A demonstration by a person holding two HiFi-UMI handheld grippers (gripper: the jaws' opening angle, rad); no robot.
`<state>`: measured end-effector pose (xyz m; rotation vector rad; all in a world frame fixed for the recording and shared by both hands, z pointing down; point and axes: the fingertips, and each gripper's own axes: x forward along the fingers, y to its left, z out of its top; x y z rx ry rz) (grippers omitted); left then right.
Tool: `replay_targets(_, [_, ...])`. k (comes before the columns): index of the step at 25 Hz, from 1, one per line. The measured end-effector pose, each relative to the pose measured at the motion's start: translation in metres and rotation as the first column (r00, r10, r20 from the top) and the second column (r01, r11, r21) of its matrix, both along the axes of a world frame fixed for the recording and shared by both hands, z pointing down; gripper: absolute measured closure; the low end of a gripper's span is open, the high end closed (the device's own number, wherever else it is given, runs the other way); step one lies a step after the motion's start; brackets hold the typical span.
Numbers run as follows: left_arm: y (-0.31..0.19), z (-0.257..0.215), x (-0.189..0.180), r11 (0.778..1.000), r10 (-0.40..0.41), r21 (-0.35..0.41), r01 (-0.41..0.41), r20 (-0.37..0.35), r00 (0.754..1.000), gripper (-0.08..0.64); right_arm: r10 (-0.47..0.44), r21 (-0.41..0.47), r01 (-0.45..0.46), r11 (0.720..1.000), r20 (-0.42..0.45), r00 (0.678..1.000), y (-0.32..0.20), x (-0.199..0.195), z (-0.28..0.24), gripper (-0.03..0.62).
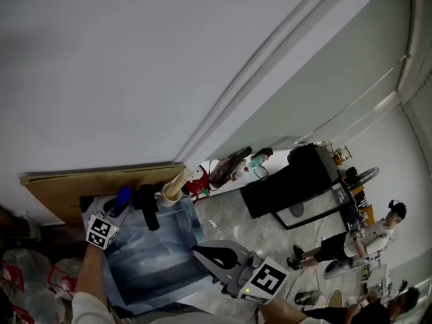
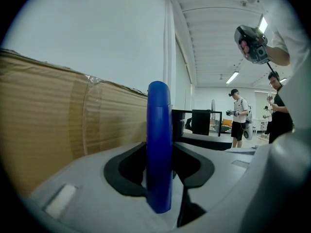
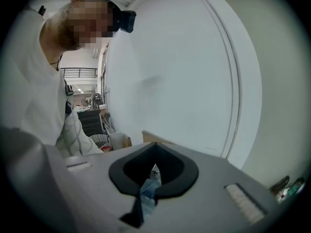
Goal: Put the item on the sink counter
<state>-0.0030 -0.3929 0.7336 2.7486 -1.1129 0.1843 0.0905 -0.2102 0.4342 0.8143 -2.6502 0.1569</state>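
Note:
A blue cylindrical item [image 2: 159, 120] stands upright between the jaws of my left gripper [image 2: 160, 150], which is shut on it. In the head view that left gripper [image 1: 119, 206] holds the blue item [image 1: 123, 196] over the back left corner of the steel sink [image 1: 197, 223], close to the black faucet [image 1: 148, 209]. My right gripper [image 1: 198, 250] hovers over the sink's front right edge. In the right gripper view my right gripper [image 3: 154, 145] has its jaws together with nothing between them; only a thin slit shows the sink below.
A sheet of cardboard [image 1: 101, 181] leans on the white wall behind the sink. A cream cup with a wooden handle [image 1: 172, 193] stands right of the faucet. Plastic bags [image 1: 27, 268] lie at lower left. A black table [image 1: 290, 181] and a standing person [image 1: 358, 238] are far right.

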Motion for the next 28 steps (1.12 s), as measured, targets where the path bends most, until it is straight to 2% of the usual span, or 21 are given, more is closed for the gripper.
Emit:
replay_targets(10, [0.000,0.012,-0.005,1.000,-0.007,0.004,0.007,0.016,1.000,0.403,-0.011,-0.022,0.011,1.000,-0.013,1.000,0.000,-0.004,0.009,0.588])
replay_targets(19, [0.002,0.012,-0.009,1.000,-0.006,-0.002,0.006,-0.009,1.000,0.398,-0.022,-0.022,0.022,1.000,-0.015,1.000,0.000,-0.009,0.010,0.588])
replay_targets(28, [0.009,0.012,-0.004,1.000,0.020,-0.018,-0.019,0.019,1.000,0.380,-0.038,-0.017,0.038,0.999,-0.011,0.999,0.004,-0.015,0.007,0.588])
